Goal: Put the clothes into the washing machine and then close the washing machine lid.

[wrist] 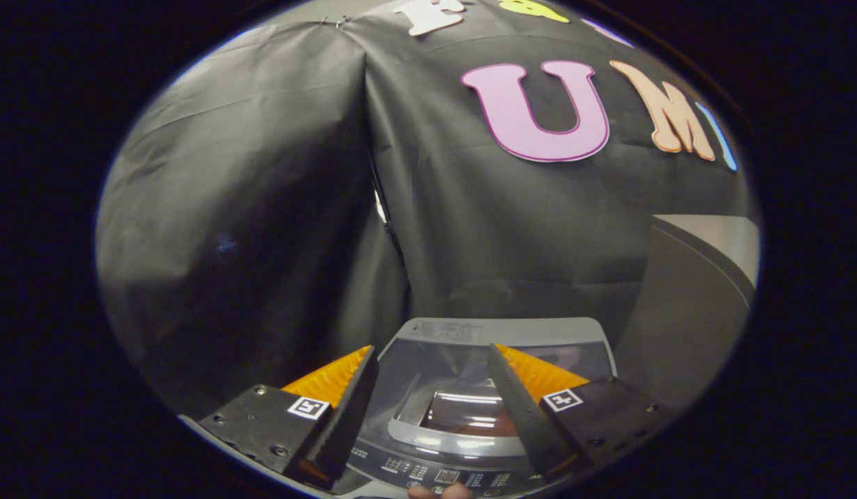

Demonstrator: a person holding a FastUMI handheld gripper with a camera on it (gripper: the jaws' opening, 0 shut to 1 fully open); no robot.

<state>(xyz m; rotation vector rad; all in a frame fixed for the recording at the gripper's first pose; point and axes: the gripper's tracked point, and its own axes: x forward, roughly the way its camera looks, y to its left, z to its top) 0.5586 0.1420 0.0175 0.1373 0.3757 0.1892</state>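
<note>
The washing machine (470, 329) stands below me against the black cloth wall, grey on top. Its see-through lid (463, 388) appears to lie flat over the tub, with a pale grey front rim toward me. Something reddish-brown (470, 414) shows through the lid; whether it is clothing or a reflection I cannot tell. My gripper (431, 352) hovers above the lid, open, with nothing between its fingers. The control panel (435, 475) runs along the machine's near edge, just under the fingers.
A person's fingertip (438, 492) rests at the near edge of the control panel. A tall grey cabinet or appliance (684, 305) stands close to the right of the machine. The black cloth wall (262, 208) hangs behind and to the left.
</note>
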